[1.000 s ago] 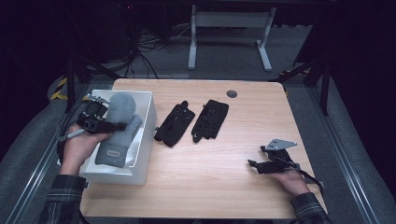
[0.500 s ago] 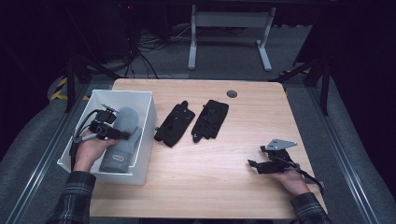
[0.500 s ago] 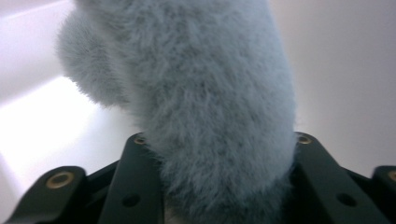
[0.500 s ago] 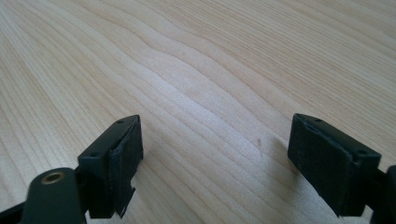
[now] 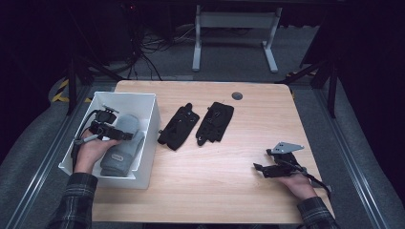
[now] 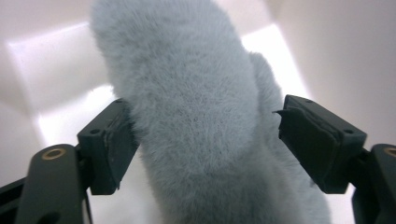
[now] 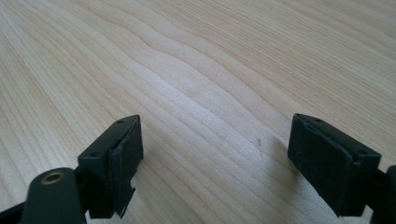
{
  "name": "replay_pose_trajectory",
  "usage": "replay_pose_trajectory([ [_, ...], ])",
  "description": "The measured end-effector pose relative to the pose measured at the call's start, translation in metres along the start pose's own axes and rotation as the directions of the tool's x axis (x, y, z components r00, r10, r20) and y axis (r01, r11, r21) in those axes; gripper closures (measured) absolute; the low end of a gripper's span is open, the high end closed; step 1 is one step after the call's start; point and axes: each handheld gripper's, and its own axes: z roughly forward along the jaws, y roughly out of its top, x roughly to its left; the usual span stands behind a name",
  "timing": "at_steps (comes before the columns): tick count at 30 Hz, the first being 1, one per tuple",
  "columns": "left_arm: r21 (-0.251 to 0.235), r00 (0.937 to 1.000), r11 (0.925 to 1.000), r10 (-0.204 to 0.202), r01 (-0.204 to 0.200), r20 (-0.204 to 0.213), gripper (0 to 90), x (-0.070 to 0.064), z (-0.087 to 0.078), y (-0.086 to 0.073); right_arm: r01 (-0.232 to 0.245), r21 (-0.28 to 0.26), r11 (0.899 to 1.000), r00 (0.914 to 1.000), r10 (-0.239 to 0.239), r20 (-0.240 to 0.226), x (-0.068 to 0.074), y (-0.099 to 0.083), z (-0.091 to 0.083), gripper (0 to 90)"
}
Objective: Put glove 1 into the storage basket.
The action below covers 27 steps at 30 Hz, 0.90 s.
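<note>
Hovering inside a white bin [image 5: 152, 125], the left gripper [image 6: 205, 135] has its jaws spread wide around a grey fuzzy slipper [image 6: 196, 112]. The slipper stands between the fingers [image 6: 108, 144], brushing the left one and just clear of the right. In the high view the slipper [image 5: 123, 145] lies in the bin under the left gripper [image 5: 109, 125].

The risk, as I judge it: the pile is soft, so closing may pinch only fluff and let the slipper slide out on lifting, or the jaws may knock the bin wall.

The right gripper [image 7: 212, 158] rests low over bare wooden table [image 7: 196, 60], jaws wide and empty, with two black gloves [image 5: 197, 124] well beyond its fingers.

Compared with a second ago, the left gripper has sunk deeper into the bin, and the bin has shifted; the right gripper has not moved.
</note>
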Motion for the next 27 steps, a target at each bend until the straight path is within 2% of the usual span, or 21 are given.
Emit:
replay_pose_trajectory([
  [4,-0.028,0.9999,0.9996,0.007,-0.007,-0.009,18.5,-0.002,-0.008,-0.001,-0.002,0.001,1.000,1.0000,0.002,-0.001,0.000,0.000,0.000,18.4],
  [6,-0.044,1.0000,0.9990,0.002,-0.002,0.000,18.3,-0.003,-0.013,0.000,-0.002,0.001,1.000,1.0000,0.002,-0.001,0.000,0.000,0.000,18.5],
  [9,-0.049,0.9995,0.9984,0.027,-0.028,-0.018,17.4,-0.007,-0.021,0.003,-0.002,0.001,1.000,1.0000,0.002,-0.001,0.000,0.000,0.000,18.4],
  [12,-0.075,0.9993,0.9965,0.037,-0.037,-0.001,17.1,-0.011,-0.031,0.007,-0.002,0.001,1.000,1.0000,0.002,-0.001,0.000,0.000,0.000,18.5],
  [16,-0.107,0.9986,0.9929,0.052,-0.052,0.002,16.8,-0.018,-0.043,0.013,-0.002,0.001,1.000,1.0000,0.002,-0.001,0.000,0.000,0.000,18.4],
  [18,-0.141,0.9977,0.9883,0.063,-0.059,0.024,16.8,-0.027,-0.053,0.018,-0.002,0.001,1.000,1.0000,0.002,-0.001,0.000,0.000,0.000,18.5],
  [19,-0.141,0.9977,0.9883,0.063,-0.059,0.024,16.6,-0.027,-0.053,0.018,-0.002,0.001,1.000,1.0000,0.002,-0.001,0.000,0.000,0.000,18.4],
  [20,-0.145,0.9964,0.9864,0.081,-0.077,0.024,16.4,-0.034,-0.057,0.022,-0.002,0.001,1.000,1.0000,0.002,-0.001,0.000,0.000,0.000,18.5],
  [23,-0.165,0.9943,0.9822,0.098,-0.090,0.042,16.4,-0.040,-0.061,0.025,-0.002,0.001,1.000,1.0000,0.002,-0.001,0.000,0.000,0.000,18.5],
  [25,-0.181,0.9928,0.9779,0.113,-0.105,0.039,16.4,-0.050,-0.064,0.029,-0.001,0.001,1.000,1.0000,0.001,-0.001,0.000,0.000,0.000,18.4],
  [27,-0.187,0.9891,0.9745,0.136,-0.124,0.055,16.3,-0.060,-0.066,0.033,-0.002,0.001,1.000,1.0000,0.002,-0.001,0.000,0.000,0.000,18.4],
])
